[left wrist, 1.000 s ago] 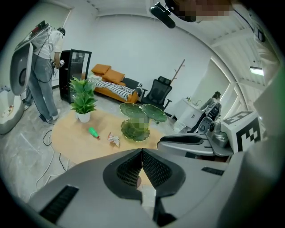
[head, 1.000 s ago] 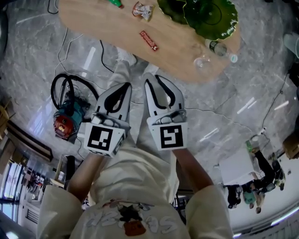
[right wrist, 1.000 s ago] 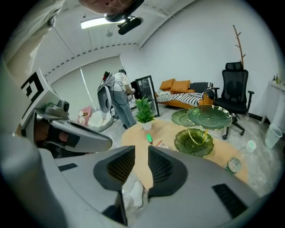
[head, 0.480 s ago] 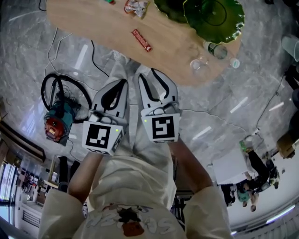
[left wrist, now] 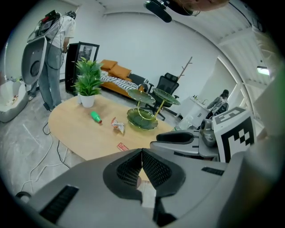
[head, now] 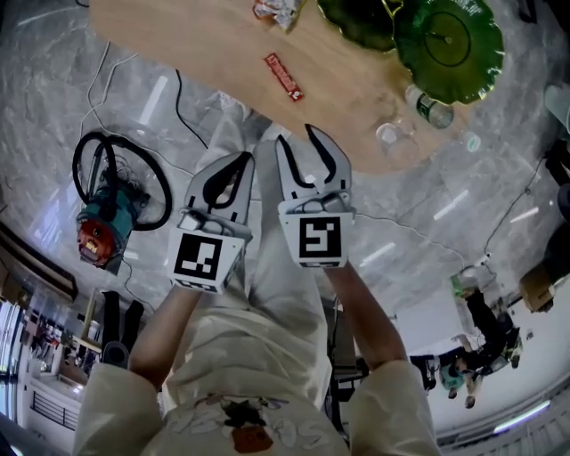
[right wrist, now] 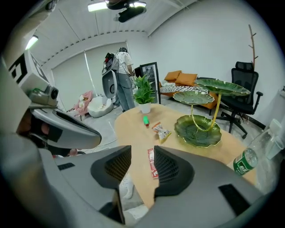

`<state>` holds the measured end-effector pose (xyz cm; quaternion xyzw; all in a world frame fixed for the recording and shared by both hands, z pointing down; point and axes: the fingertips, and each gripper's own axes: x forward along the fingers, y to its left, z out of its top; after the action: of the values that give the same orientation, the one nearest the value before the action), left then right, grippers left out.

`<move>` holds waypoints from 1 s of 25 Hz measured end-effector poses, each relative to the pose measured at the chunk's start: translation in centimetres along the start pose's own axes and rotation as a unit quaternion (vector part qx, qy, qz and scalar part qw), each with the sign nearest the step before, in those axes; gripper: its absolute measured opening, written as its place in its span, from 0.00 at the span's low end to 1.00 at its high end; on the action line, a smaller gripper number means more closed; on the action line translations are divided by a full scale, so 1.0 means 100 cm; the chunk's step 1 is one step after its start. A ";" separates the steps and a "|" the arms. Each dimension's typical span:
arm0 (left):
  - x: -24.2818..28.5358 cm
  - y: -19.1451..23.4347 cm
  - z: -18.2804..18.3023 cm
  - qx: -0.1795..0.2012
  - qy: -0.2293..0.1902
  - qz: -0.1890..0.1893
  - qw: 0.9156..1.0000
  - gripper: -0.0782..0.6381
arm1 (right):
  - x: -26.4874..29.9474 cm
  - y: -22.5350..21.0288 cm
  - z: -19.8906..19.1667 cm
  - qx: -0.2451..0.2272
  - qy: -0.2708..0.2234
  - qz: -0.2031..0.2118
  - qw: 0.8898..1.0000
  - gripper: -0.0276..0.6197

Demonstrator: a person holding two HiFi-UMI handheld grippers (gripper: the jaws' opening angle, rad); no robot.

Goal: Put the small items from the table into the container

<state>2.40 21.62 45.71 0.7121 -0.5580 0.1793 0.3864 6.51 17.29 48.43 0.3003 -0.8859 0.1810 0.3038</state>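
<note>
Green marks the landmark in the head view: a leaf-shaped dish [head: 450, 49] stands at one end of the pale wooden tabletop [head: 196, 44]. A red snack bar [head: 283, 76] lies well to the left of the dish, close to the tabletop's near edge, and a crumpled packet [head: 274, 9] lies left of the dish too, further in. A water bottle [head: 432, 109] sits just beside the dish on the person's side, with a clear cup [head: 392, 135] near it. The left claw [head: 242, 158] and the right claw [head: 297, 135] hang side by side off the tabletop, well apart from the dish, above the person's legs.

From the left gripper view, the left claw's jaws meet tip to tip with nothing between them. Beyond them a small green bottle [left wrist: 95, 117] lies left of the dish, past the packet, and a potted plant [left wrist: 88, 82] stands further left again.

From the right gripper view, the right claw's jaws stand apart and are opening. Nothing is between them. The snack bar shows through the gap, lying on the tabletop left of the dish and not touched by the pads.
</note>
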 end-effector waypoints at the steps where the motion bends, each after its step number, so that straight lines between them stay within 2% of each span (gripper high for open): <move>1: 0.004 0.001 -0.003 0.002 0.000 -0.005 1.000 0.12 | 0.004 0.000 -0.003 0.002 0.001 -0.001 1.000 0.26; 15: 0.039 0.034 -0.049 -0.021 0.025 0.007 0.999 0.12 | 0.049 -0.008 -0.057 0.001 0.036 -0.005 0.999 0.31; 25: 0.059 0.033 -0.073 -0.027 0.035 0.000 0.999 0.12 | 0.075 -0.018 -0.092 0.002 0.051 -0.007 0.999 0.32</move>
<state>2.47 22.96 55.61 0.6947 -0.5487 0.1886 0.4252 6.88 17.37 60.45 0.2973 -0.8669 0.1956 0.3490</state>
